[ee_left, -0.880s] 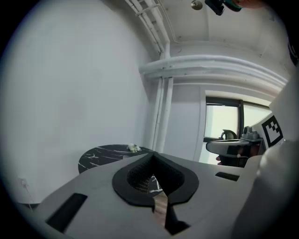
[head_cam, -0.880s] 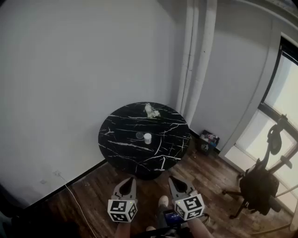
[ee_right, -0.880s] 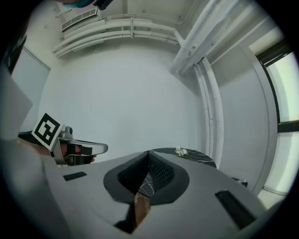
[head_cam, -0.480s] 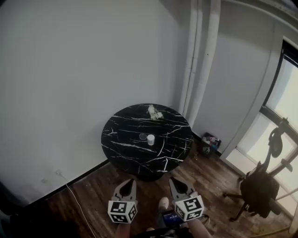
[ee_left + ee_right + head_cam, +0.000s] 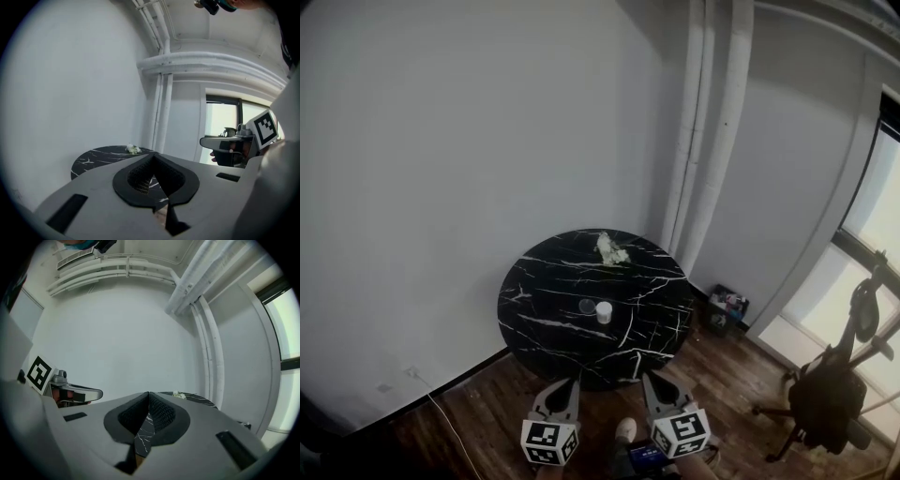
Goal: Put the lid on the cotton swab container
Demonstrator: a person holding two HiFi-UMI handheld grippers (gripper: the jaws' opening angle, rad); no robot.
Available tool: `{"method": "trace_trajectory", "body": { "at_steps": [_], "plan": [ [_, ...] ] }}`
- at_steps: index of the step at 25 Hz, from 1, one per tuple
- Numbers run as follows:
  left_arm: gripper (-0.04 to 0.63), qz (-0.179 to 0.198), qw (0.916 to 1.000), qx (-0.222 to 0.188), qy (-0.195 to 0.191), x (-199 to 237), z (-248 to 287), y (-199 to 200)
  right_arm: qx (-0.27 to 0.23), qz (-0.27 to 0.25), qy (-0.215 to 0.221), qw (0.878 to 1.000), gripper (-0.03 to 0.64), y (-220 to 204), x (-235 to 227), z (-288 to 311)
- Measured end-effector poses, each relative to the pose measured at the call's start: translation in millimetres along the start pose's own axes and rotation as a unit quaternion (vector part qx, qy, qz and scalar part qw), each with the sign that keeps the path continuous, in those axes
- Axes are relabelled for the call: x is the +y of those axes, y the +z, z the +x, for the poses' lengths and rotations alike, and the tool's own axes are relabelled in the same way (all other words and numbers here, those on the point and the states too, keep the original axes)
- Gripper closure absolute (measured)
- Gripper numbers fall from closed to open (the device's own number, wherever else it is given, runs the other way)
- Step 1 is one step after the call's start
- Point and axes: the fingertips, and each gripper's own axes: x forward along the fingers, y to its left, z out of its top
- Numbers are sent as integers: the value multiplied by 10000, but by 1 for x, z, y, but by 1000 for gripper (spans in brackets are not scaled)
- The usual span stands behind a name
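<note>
Far ahead in the head view stands a round black marble table (image 5: 544,281). Near its middle a small white cotton swab container (image 5: 604,311) stands upright, and a flat round lid (image 5: 587,306) lies just to its left. My left gripper (image 5: 572,382) and right gripper (image 5: 649,378) hang side by side over the wooden floor, well short of the table. Both are shut with nothing between the jaws. In the left gripper view the left gripper (image 5: 153,155) points at the table (image 5: 93,159). In the right gripper view the right gripper (image 5: 148,393) does too; the container is hidden there.
A crumpled white bundle (image 5: 611,249) lies at the table's far edge. Vertical pipes (image 5: 703,141) run up the corner behind it. A small box (image 5: 727,306) sits on the floor to the right, an office chair (image 5: 827,398) stands further right, and a cable (image 5: 441,405) trails along the left wall.
The head view has shifted, so the table sits a little lower in the picture. Both grippers have sunk towards the bottom edge and stay shut.
</note>
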Motion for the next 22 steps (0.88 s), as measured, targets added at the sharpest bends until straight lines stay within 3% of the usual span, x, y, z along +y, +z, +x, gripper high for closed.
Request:
{"method": "trace_trajectory", "body": {
  "at_steps": [3, 12, 22],
  "plan": [
    [581, 192, 9997, 91, 134, 18, 33, 3, 76, 20, 33, 10000, 600, -2, -14, 32],
    [581, 189, 9989, 245, 360, 71, 131, 19, 295, -21, 228, 9993, 600, -3, -64, 133],
    [581, 304, 9966, 255, 728, 114, 211, 34, 265, 27, 747, 9969, 600, -5, -102, 222]
  ]
}}
